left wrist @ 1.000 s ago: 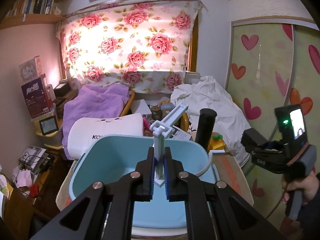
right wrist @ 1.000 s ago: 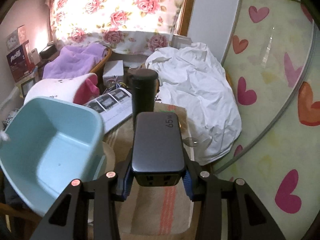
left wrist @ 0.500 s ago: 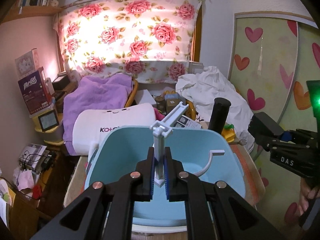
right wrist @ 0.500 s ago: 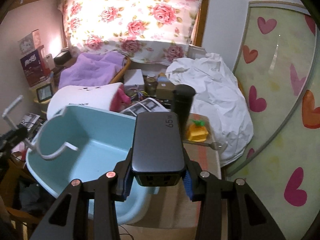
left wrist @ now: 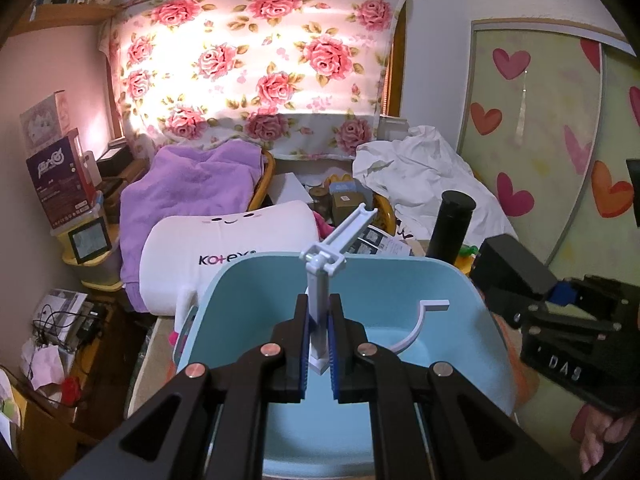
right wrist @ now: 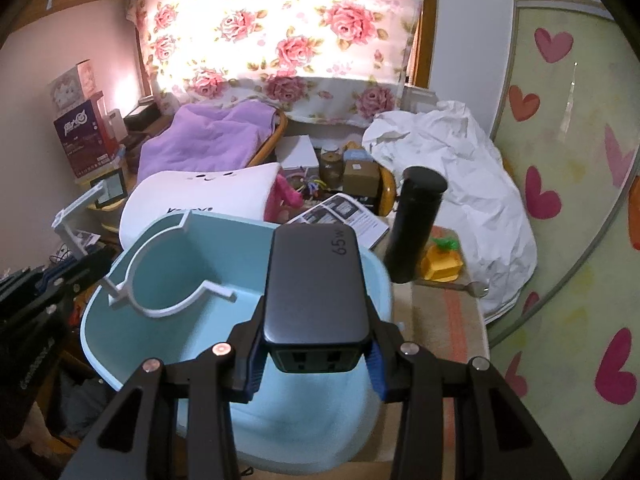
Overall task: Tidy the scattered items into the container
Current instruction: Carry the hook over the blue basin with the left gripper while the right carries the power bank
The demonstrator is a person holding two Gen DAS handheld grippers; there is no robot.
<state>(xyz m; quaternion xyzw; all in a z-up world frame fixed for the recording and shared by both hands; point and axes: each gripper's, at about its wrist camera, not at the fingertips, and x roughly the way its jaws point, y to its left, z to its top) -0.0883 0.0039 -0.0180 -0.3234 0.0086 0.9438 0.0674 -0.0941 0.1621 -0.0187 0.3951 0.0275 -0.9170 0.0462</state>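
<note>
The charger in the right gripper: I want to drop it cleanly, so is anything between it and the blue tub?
Partly. The charger hangs over the tub near its right side, but the white stand held in the left gripper stretches its curved arm over the tub's left and middle. Straight under the charger nothing visible blocks.

1. "65W" is printed on the dark grey charger (right wrist: 316, 280).
2. "Kotex" stands on the white smiling-face pillow (left wrist: 224, 248).
3. "DAS" marks the right gripper's black body (left wrist: 564, 364).

A lived-in home bedroom: rose-print curtain (left wrist: 260, 68), heart-patterned wardrobe doors (left wrist: 532, 128), bookshelf (left wrist: 68, 4), rumpled purple blanket (left wrist: 188, 192).
</note>
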